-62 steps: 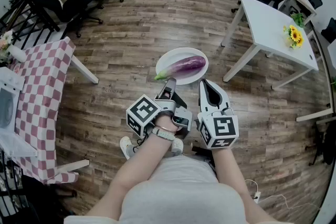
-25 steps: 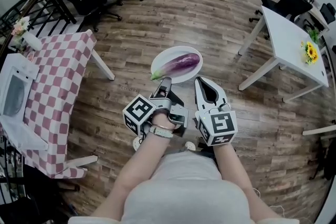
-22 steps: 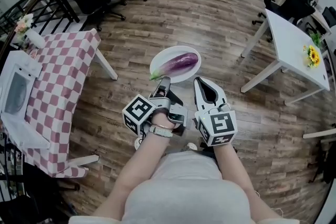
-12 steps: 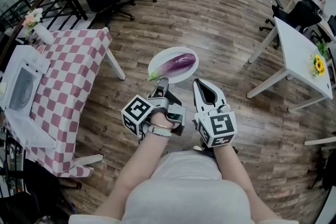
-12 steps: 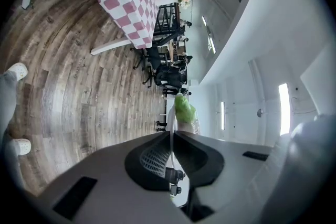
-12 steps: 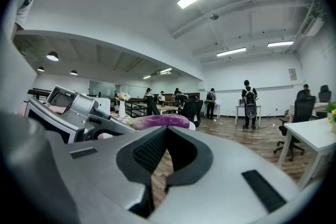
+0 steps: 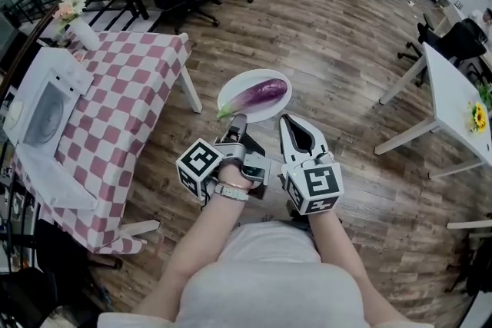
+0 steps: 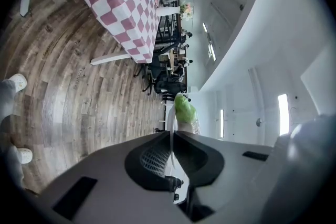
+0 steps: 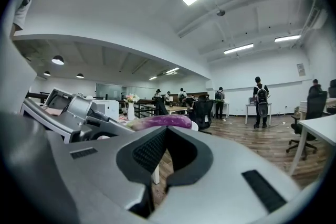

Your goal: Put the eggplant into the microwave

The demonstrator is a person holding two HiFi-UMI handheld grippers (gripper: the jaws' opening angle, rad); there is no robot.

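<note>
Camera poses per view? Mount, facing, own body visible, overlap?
Head view: on the head, facing steeply down; shows both forearms, left gripper, right gripper, round white plate with purple eggplant.
Left gripper view: on that gripper, rolled sideways, along jaws shut on the plate's rim; white shoes show.
Right gripper view: on that gripper, level, along shut jaws at the eggplant.
Shared: all three see the eggplant.

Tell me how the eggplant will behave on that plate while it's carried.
The eggplant looks glossy and rounded, so it may roll or slide on the shallow plate if tilted. Nothing braces it there. Its plump, even shape suggests stiff, not floppy.
</note>
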